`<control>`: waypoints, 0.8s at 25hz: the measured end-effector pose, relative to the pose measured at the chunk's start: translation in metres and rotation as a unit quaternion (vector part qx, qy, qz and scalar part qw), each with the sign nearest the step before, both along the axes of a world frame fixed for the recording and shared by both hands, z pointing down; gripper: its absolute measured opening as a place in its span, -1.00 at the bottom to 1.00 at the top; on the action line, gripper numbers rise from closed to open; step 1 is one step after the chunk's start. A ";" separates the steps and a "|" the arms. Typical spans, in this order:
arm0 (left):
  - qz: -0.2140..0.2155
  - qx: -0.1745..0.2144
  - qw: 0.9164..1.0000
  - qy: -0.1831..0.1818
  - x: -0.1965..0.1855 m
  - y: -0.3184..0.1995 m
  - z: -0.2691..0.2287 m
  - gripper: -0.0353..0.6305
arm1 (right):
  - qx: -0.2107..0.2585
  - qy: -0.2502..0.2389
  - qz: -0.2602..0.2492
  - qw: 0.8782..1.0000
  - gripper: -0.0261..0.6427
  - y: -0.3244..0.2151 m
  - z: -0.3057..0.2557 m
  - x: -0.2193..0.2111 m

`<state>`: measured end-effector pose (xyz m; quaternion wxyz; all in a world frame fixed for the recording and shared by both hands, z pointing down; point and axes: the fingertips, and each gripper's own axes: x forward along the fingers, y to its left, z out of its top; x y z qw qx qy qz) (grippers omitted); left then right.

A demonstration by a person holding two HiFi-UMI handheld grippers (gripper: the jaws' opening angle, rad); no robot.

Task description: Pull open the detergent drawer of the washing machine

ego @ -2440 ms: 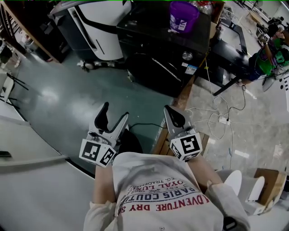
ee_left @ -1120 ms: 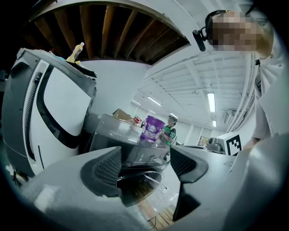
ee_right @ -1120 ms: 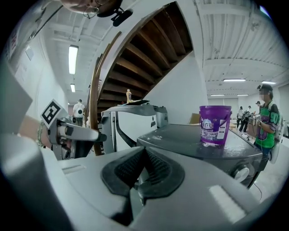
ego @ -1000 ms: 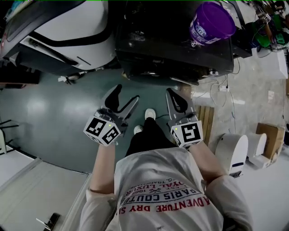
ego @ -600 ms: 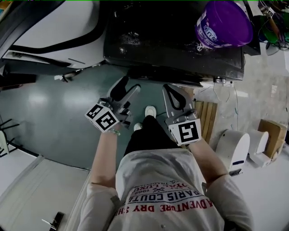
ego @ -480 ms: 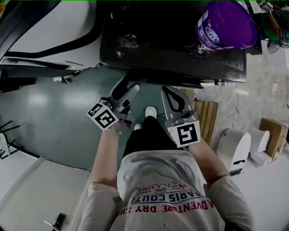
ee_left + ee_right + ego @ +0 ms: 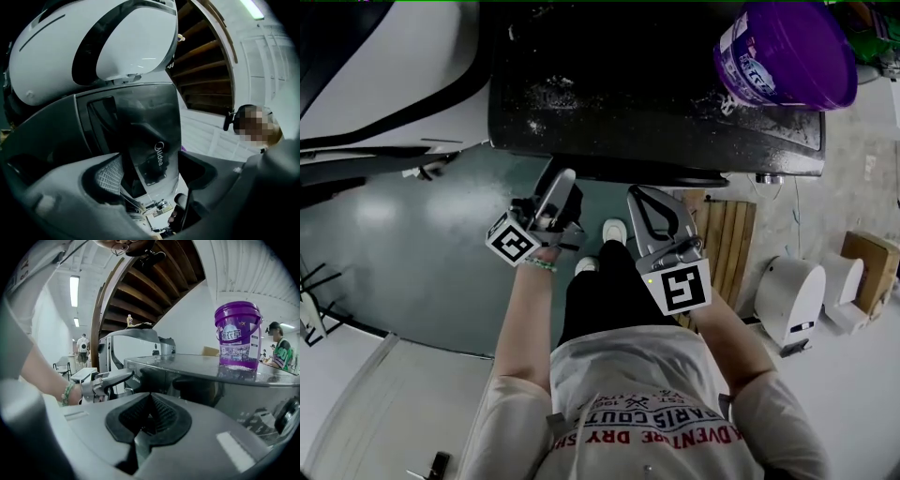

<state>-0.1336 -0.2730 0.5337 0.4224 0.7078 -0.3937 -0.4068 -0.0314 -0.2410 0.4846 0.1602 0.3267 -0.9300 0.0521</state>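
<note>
The black washing machine (image 7: 656,94) fills the top of the head view, with a purple bucket (image 7: 787,52) on its lid. My left gripper (image 7: 561,187), rolled onto its side, points at the machine's front edge. In the left gripper view my left gripper (image 7: 154,173) is open, and its jaws have just been opening further. The glossy drawer front (image 7: 154,126) with the brand mark lies ahead between the jaws, untouched. My right gripper (image 7: 633,193) hangs beside it, a little short of the machine. Its ribbed pads (image 7: 161,413) meet with nothing between them, and the right gripper (image 7: 149,399) faces the drawer front (image 7: 145,373).
A large white appliance (image 7: 394,84) stands left of the washer. A wooden pallet (image 7: 722,234), a white unit (image 7: 792,295) and a cardboard box (image 7: 867,262) sit on the floor at right. A person in green (image 7: 281,352) stands behind the machine.
The washer has come closer in the head view. My left gripper has rolled onto its side and moved up to the machine's front edge. The right gripper has shifted slightly towards the machine, still shut.
</note>
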 end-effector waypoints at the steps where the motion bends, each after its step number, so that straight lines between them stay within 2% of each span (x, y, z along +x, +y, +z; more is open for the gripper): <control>1: -0.002 0.011 1.000 0.008 -0.001 -0.002 -0.003 0.17 | -0.002 -0.001 0.003 1.000 -0.92 0.001 0.003 -0.001; 4: -0.006 0.035 0.999 0.035 -0.003 -0.008 -0.011 0.17 | -0.006 -0.003 0.007 1.000 -0.92 0.005 0.010 -0.003; 6: -0.014 0.041 0.997 0.067 -0.005 -0.009 -0.013 0.17 | -0.013 -0.003 0.012 1.000 -0.92 0.009 0.015 -0.003; 7: -0.020 0.043 0.995 0.084 -0.005 -0.010 -0.013 0.09 | -0.016 0.000 0.013 1.000 -0.92 0.011 0.018 -0.003; 9: -0.037 0.048 0.993 0.102 -0.007 -0.010 -0.014 0.06 | -0.018 0.006 0.011 1.000 -0.92 0.014 0.023 -0.004; 15: -0.072 0.058 0.988 0.122 -0.012 -0.009 -0.014 0.03 | -0.020 0.014 0.027 0.999 -0.92 0.016 0.032 -0.001; 20: -0.083 0.060 0.986 0.135 -0.013 -0.008 -0.013 0.00 | -0.014 0.013 0.038 0.999 -0.92 0.020 0.032 0.001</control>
